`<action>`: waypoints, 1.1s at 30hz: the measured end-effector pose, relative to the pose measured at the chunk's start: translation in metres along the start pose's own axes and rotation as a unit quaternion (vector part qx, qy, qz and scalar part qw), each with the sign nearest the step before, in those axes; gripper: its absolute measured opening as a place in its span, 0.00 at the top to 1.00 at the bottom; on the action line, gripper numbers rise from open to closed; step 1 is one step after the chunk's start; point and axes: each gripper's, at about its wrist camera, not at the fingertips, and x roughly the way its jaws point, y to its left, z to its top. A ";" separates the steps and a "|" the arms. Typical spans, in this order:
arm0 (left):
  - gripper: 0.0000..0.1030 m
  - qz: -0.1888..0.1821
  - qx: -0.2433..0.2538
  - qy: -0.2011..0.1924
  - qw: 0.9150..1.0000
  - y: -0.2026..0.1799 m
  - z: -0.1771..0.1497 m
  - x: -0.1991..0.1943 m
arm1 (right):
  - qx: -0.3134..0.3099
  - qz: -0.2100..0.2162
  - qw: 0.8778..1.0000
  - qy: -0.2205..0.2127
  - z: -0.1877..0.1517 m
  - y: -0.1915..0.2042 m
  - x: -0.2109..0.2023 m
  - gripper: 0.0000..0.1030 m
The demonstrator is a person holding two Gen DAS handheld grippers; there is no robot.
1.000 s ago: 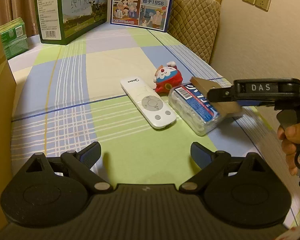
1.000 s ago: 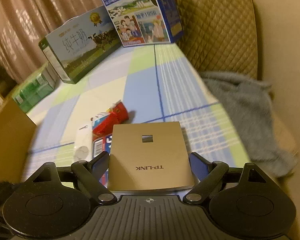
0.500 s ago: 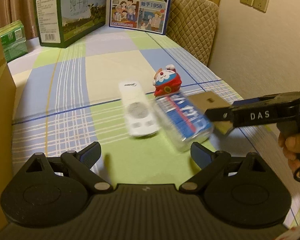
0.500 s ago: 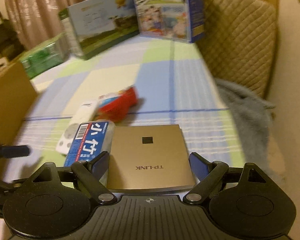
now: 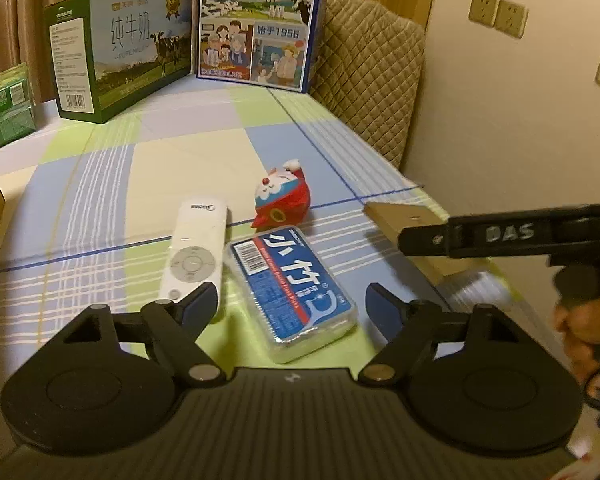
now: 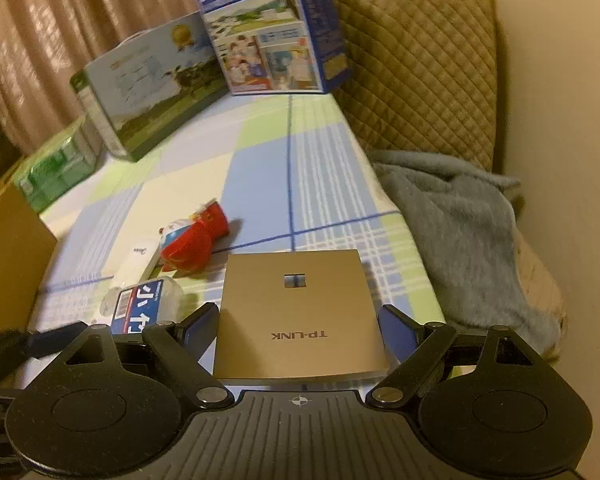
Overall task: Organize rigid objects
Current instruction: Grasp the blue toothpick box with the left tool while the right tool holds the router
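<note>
Checked tablecloth [image 5: 100, 184]: left gripper [image 5: 290, 300] jaws closing around the floss box [image 5: 296, 292] beside the remote [image 5: 194, 256], pads not yet touching, so centre it first; right gripper [image 6: 298, 326] clamps the gold TP-LINK panel [image 6: 296, 312].

Milk cartons [image 5: 256, 24] upright at back; grey blanket [image 6: 460, 216] bedside.

Open cloth [image 5: 112, 184] lies beyond the remote [image 5: 194, 254]; milk cartons [image 5: 256, 24] wall the far edge, and a cardboard box [image 6: 8, 256], seemingly, blocks the left.
</note>
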 end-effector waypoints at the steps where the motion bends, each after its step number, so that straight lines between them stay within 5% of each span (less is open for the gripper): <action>1: 0.27 0.003 0.003 0.002 1.000 -0.003 0.000 0.004 | 0.005 0.000 1.000 0.001 0.000 -0.003 -0.001 0.19; 8: 0.36 0.018 0.027 0.012 0.999 -0.010 -0.004 0.012 | 0.006 0.014 1.000 0.005 -0.005 0.000 -0.006 0.19; 13: 0.49 0.019 0.038 0.028 0.999 0.005 -0.025 -0.024 | -0.076 0.014 0.996 0.035 -0.022 0.031 -0.003 0.19; 20: 0.49 0.012 0.047 0.021 0.999 0.022 -0.059 -0.071 | -0.153 0.009 0.986 0.069 -0.051 0.062 -0.006 0.19; 33: 0.36 0.003 0.070 -0.010 0.997 0.030 -0.051 -0.064 | -0.203 -0.003 0.978 0.054 -0.063 0.071 0.001 0.15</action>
